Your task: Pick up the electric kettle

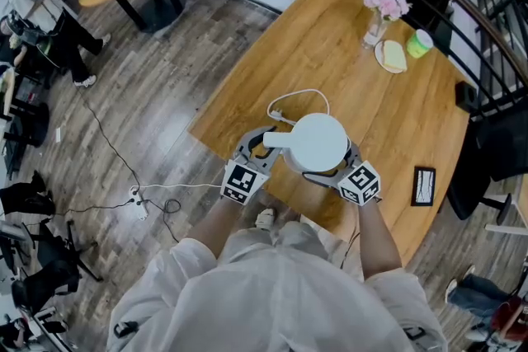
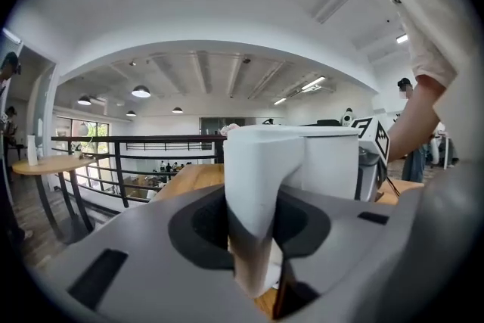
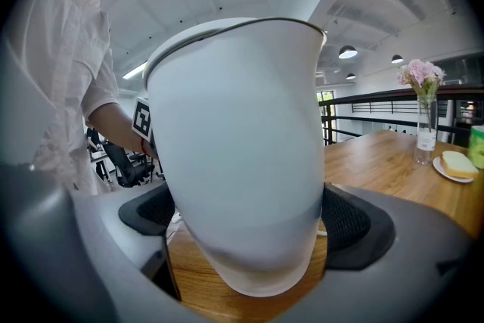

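Note:
The white electric kettle point(image 1: 318, 140) is near the front edge of the wooden table point(image 1: 346, 53), between my two grippers. My left gripper point(image 1: 266, 138) is shut on the kettle's handle point(image 2: 261, 193), which fills the space between its dark pads point(image 2: 203, 227). My right gripper point(image 1: 330, 161) is shut on the kettle's round body point(image 3: 242, 163), with one pad on each side. In the right gripper view the kettle's underside shows with bare wood below it. The kettle's base is hidden.
A white cord point(image 1: 299, 97) loops on the table behind the kettle. Farther back stand a vase of pink flowers point(image 1: 381, 12), a plate with bread point(image 1: 392, 56) and a green cup point(image 1: 420, 43). A black phone point(image 1: 423, 185) lies at the right. A railing point(image 1: 462, 4) borders the table.

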`<move>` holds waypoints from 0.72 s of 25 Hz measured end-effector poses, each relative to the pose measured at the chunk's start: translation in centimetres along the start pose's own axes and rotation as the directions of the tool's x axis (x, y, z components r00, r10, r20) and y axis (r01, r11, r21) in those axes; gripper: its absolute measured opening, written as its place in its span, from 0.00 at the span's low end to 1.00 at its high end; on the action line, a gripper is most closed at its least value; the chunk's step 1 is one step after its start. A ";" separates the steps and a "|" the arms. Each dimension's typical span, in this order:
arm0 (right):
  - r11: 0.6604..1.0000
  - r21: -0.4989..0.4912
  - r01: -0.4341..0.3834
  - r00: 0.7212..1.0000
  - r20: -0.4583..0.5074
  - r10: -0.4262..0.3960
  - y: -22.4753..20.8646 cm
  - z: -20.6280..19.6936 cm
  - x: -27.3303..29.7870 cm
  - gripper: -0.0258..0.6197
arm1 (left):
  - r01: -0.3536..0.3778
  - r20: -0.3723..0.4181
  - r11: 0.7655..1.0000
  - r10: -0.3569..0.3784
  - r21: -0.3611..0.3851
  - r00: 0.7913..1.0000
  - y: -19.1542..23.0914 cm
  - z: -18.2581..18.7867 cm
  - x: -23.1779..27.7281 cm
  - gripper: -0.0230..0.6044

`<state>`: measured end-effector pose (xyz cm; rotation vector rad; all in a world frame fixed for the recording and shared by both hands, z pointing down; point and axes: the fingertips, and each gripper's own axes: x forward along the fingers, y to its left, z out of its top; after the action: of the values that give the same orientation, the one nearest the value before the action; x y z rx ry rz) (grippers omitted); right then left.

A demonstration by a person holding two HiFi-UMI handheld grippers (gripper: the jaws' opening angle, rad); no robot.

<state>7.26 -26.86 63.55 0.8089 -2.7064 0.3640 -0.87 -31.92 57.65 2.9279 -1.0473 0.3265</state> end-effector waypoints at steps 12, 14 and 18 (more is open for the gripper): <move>1.000 0.000 0.005 1.000 -0.024 -0.005 0.3 0.5 0.1 0.93 | 0.015 0.002 0.999 -0.015 -0.033 1.000 0.2 0.9 -0.3 0.21; 1.000 0.004 0.006 0.999 -0.031 -0.006 0.5 0.5 0.1 0.93 | 0.020 0.010 0.999 -0.020 -0.025 1.000 0.0 1.6 -0.4 0.21; 1.000 -0.002 0.016 1.000 -0.024 -0.017 0.8 1.1 -0.1 0.93 | 0.029 0.025 0.999 -0.028 -0.021 0.999 -0.1 2.4 -0.8 0.22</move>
<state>6.66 -26.48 62.31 0.8206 -2.6761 0.3646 -0.96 -31.61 55.18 2.9321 -1.0046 0.2778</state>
